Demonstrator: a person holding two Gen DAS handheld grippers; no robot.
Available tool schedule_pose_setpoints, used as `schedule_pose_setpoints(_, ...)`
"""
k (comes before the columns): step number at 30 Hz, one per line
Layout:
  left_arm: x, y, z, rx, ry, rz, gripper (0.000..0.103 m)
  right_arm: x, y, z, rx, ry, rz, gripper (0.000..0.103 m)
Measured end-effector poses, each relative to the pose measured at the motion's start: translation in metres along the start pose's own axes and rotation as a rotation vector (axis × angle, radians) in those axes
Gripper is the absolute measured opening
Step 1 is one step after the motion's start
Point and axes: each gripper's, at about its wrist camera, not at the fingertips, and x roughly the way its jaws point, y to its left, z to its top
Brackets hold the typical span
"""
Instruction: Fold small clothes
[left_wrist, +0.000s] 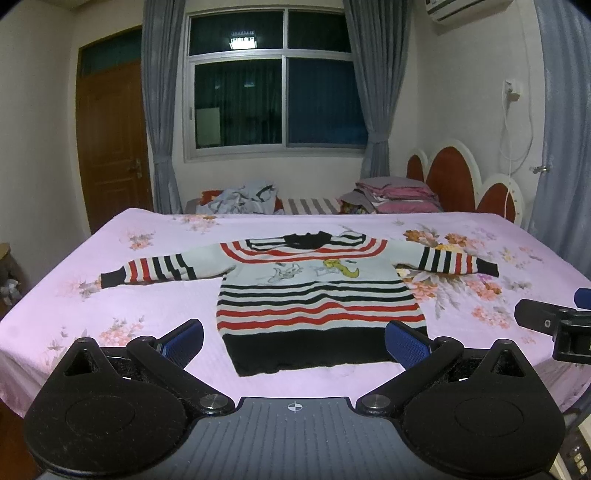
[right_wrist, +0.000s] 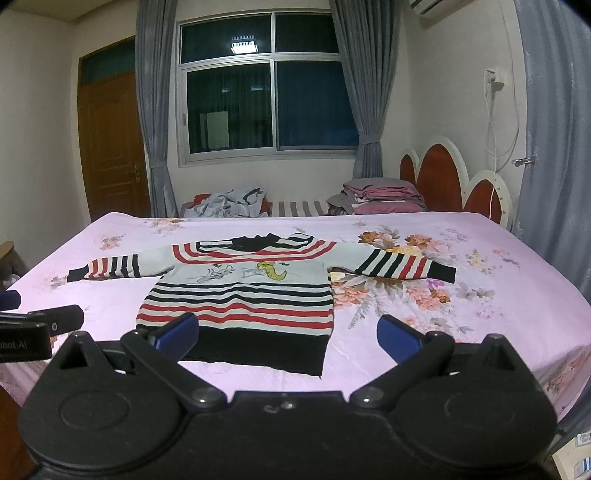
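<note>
A small knit sweater (left_wrist: 314, 295) with red, black and white stripes and a cartoon print lies flat, front up, on the pink floral bed (left_wrist: 110, 295), both sleeves spread out sideways. It also shows in the right wrist view (right_wrist: 240, 299). My left gripper (left_wrist: 293, 341) is open and empty, held above the near edge of the bed in front of the sweater's black hem. My right gripper (right_wrist: 286, 334) is open and empty, in front of the hem's right corner. The right gripper also shows at the right edge of the left wrist view (left_wrist: 554, 325).
A heap of loose clothes (left_wrist: 243, 197) and a stack of folded pink and grey bedding (left_wrist: 391, 195) lie beyond the far side of the bed. A red and white headboard (left_wrist: 461, 177) stands at the right. A wooden door (left_wrist: 110, 140) is at the left.
</note>
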Motion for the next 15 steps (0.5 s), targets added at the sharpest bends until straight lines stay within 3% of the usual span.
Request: schedule_pose_setpoints(15,0.0049,0.0023,-0.0014,-0.002,0.006,0.001,0.103,0.0009,0.002,0.0018,-0.002,0.006,0.004,0.103)
